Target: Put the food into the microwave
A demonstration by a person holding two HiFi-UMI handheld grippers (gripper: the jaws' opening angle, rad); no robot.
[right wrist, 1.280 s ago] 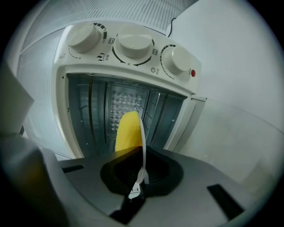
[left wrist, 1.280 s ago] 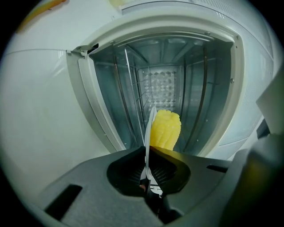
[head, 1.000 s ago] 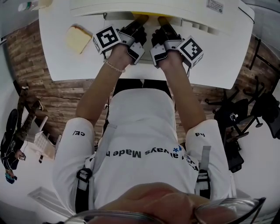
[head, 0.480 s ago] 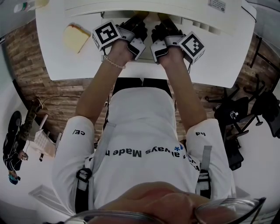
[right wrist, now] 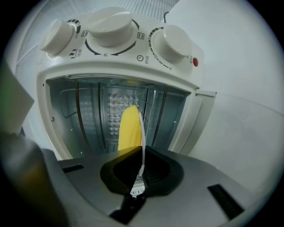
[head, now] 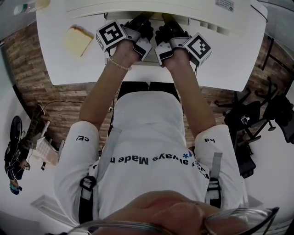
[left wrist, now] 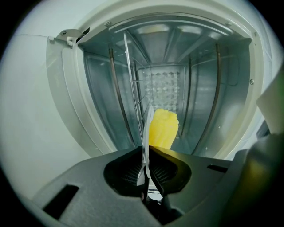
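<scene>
A yellow cob of corn (left wrist: 163, 127) lies on a thin white plate (left wrist: 146, 133) that I see edge-on. My left gripper (left wrist: 145, 166) is shut on one side of the plate's rim. At the opposite side my right gripper (right wrist: 140, 170) is shut on the plate (right wrist: 143, 133), with the corn (right wrist: 129, 128) beyond it. Both point into the open metal cavity (left wrist: 177, 75) of the white microwave (head: 161, 7). In the head view the left gripper (head: 143, 24) and right gripper (head: 166, 24) reach side by side under the microwave's top, which hides plate and corn.
Three white knobs (right wrist: 108, 29) and a red lamp (right wrist: 195, 62) sit beside the cavity. A wire rack (left wrist: 133, 84) lines its walls. A pale yellow block (head: 76, 40) lies on the white table (head: 229, 59) left of the microwave. Chairs stand at the right.
Both grippers have moved a little further toward the microwave with the plate. The yellow food that showed between them in the head view is now hidden under the microwave's top.
</scene>
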